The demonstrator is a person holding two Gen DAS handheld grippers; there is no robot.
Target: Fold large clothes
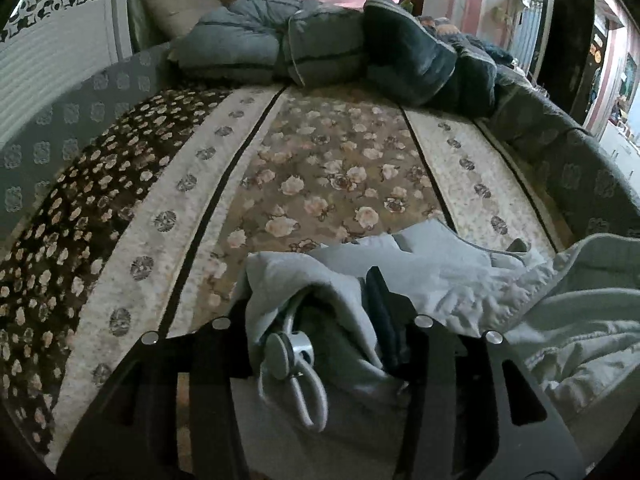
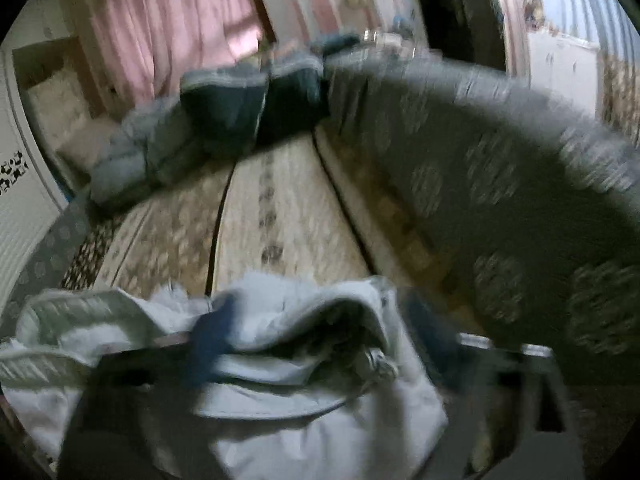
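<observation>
A pale grey hooded garment (image 1: 460, 280) lies rumpled on the near end of the bed (image 1: 280, 160), down at six o'clock from the heap of blue-grey bedding (image 1: 280, 48) piled at the far end, twelve o'clock. The bedspread under it is striped lengthwise: a dark spotted band at nine o'clock, cream bands with round motifs, and a rose-patterned band down the middle. A grey patterned blanket (image 2: 500, 184) runs along the bed's edge at three o'clock, and pink curtains (image 2: 168, 28) hang beyond the head of the bed.

The left hand-held gripper (image 1: 316, 316) stands partly open. A fold of the garment drapes between its fingers and over the left one, with a white drawstring (image 1: 310, 400) looped below a metal cord end (image 1: 288, 354). Whether the pads actually press on the cloth I cannot tell.

The right hand-held gripper (image 2: 316, 328) is spread wide, one dark finger (image 2: 212, 336) at nine o'clock and the other at three o'clock of a bunched fold of the same garment (image 2: 320, 420). The cloth sits loose in the gap, its folded edge lying across the left finger, with nothing clamped. This view is badly smeared, so finer detail is lost.
</observation>
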